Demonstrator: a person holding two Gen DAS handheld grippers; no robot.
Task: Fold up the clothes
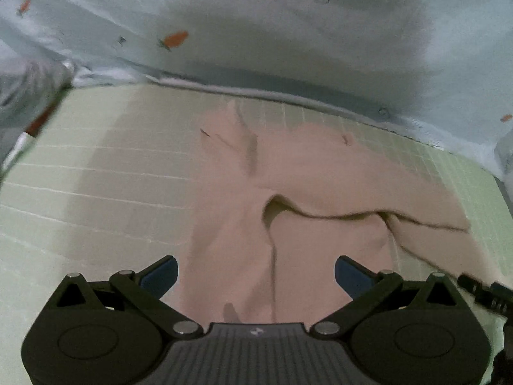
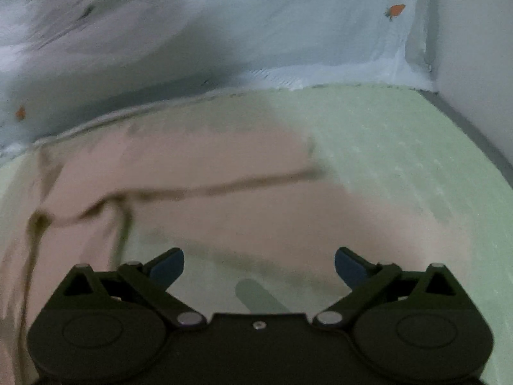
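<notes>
A pale pink garment (image 1: 320,176) lies spread on a light green grid mat (image 1: 96,166), partly folded, with a raised fold edge running across its right half. My left gripper (image 1: 255,272) is open and empty, hovering just above the garment's near part. In the right wrist view the same pink garment (image 2: 224,199) covers the left and middle of the green mat (image 2: 400,160), blurred by motion. My right gripper (image 2: 259,264) is open and empty above the garment's near edge.
A light blue sheet with small orange carrot prints (image 1: 256,32) rises behind the mat; it also shows in the right wrist view (image 2: 224,32). A white wall (image 2: 474,48) stands at the right. A red-and-white object (image 1: 35,125) lies at the mat's left edge. A black part of the other gripper (image 1: 484,292) shows at the right.
</notes>
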